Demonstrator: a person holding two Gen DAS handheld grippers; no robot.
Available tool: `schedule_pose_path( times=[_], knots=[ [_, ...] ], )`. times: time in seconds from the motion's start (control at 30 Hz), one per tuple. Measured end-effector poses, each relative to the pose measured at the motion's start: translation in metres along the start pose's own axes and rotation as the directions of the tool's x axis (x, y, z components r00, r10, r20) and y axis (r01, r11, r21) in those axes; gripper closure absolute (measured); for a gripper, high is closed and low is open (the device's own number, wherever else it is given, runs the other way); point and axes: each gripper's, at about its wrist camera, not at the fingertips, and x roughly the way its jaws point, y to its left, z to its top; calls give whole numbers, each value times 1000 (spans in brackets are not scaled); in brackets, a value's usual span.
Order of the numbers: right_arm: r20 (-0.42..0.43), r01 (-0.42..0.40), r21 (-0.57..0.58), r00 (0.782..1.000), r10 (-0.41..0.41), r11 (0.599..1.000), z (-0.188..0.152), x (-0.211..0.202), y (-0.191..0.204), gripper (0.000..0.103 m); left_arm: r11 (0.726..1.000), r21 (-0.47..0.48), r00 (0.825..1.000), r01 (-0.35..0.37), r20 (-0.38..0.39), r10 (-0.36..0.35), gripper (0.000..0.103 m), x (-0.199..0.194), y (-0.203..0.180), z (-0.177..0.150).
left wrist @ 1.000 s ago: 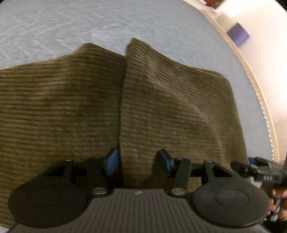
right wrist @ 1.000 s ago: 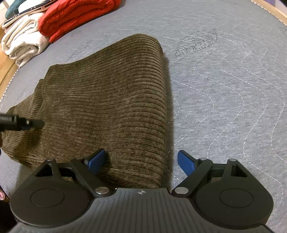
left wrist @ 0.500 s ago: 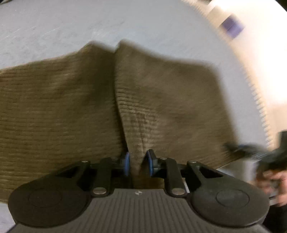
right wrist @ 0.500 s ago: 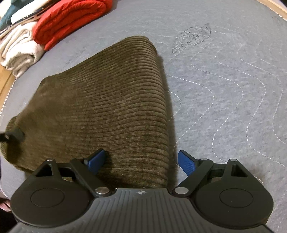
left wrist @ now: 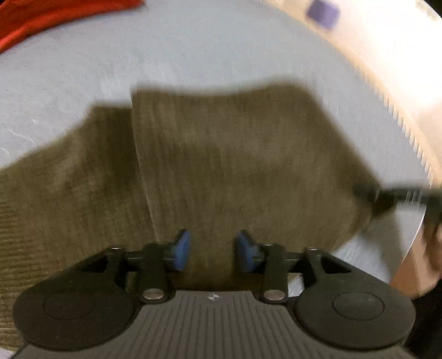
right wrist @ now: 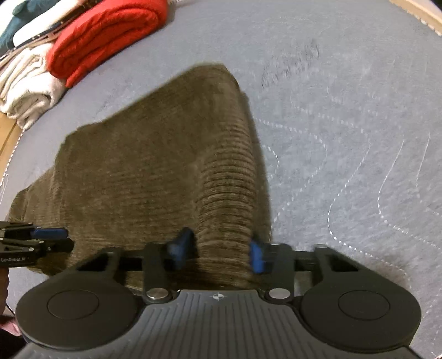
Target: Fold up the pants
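Observation:
The olive corduroy pants (left wrist: 226, 165) lie partly folded on the grey quilted bed (left wrist: 138, 55). My left gripper (left wrist: 212, 252) has its blue pads closed on a bunched ridge of the near edge of the pants. My right gripper (right wrist: 219, 252) has its blue pads pressed on a thick fold of the pants (right wrist: 165, 165) at their right side. The left gripper shows at the left edge of the right wrist view (right wrist: 36, 243). The right gripper shows blurred at the right of the left wrist view (left wrist: 386, 196).
A folded red garment (right wrist: 107, 36) and folded white clothes (right wrist: 25, 88) are stacked at the bed's far left corner. The wooden bed edge (right wrist: 8, 132) runs along the left. A purple object (left wrist: 321, 11) stands beyond the bed.
My right gripper has narrowed from wide open onto the pants fold. My left gripper closed on the fabric half a second ago and has since lifted and swung; the view is blurred.

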Motion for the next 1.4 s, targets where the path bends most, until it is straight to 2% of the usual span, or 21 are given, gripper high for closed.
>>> schedule_pose_path(
  times=[0.03,0.13,0.23,0.33,0.4,0.5,0.57,0.6,0.63,0.67,0.7,0.77,0.83,0.87,0.9,0.93,1.0,1.07,1.2,1.33,1.4],
  knots=[
    [18,1,-13,1000,-1,1000,0,-5,4,73,1000,-4,999,21,48,-21,34,-9,-2,4],
    [119,34,-148,993,-17,988,-5,-26,35,75,992,-32,979,125,168,-118,22,-23,-21,14],
    [232,64,-333,973,16,941,-18,-47,79,76,955,-80,934,286,245,-259,16,-33,-28,25],
    [299,75,-490,950,87,869,-35,-58,122,76,920,-98,897,379,284,-339,13,-31,-35,40],
    [319,88,-577,940,125,812,-48,-58,147,76,918,-86,898,388,258,-356,7,-22,-41,47],
    [324,104,-675,931,168,730,-66,-52,177,76,952,-39,933,305,211,-291,5,-16,-49,53],
    [319,108,-714,929,185,691,-73,-47,193,76,969,-11,950,248,197,-241,13,-10,-48,50],
    [315,105,-727,929,193,678,-75,-46,198,76,980,3,962,198,191,-195,34,-8,-47,49],
    [308,97,-737,929,205,669,-75,-45,204,76,991,20,974,132,180,-134,65,-6,-45,47],
    [302,88,-741,929,213,666,-75,-43,208,76,997,41,983,61,170,-67,75,-3,-41,45],
    [295,80,-741,931,217,666,-73,-41,211,76,999,48,987,26,160,-33,77,-1,-36,44],
    [268,37,-729,935,235,683,-65,-38,215,73,999,7,987,37,153,-38,79,0,-15,44],
    [199,-79,-709,931,306,701,-52,-40,218,64,1000,-21,986,14,168,-10,81,-8,6,42],
    [169,-148,-692,919,358,707,-44,-44,219,64,999,-35,984,-8,180,14,81,-14,18,42],
    [149,-212,-670,901,408,712,-36,-49,216,55,998,-55,982,-22,188,32,82,-21,31,41],
    [138,-272,-643,878,458,716,-28,-54,216,39,996,-85,980,-34,193,50,82,-29,47,37],
    [159,-329,-594,846,509,734,-13,-60,215,26,986,-154,976,-59,197,89,82,-45,80,28],
    [176,-358,-537,838,516,764,2,-57,214,25,970,-222,969,-99,200,145,82,-63,115,20],
    [188,-350,-392,875,446,851,21,-27,211,24,921,-347,945,-175,204,256,82,-106,178,-4],
    [130,-343,-231,917,378,911,33,21,213,18,868,-390,899,-306,182,399,82,-144,219,-22],
    [97,-348,-171,925,368,922,27,40,218,17,847,-436,900,-304,160,405,78,-150,240,-31]
  ],
)
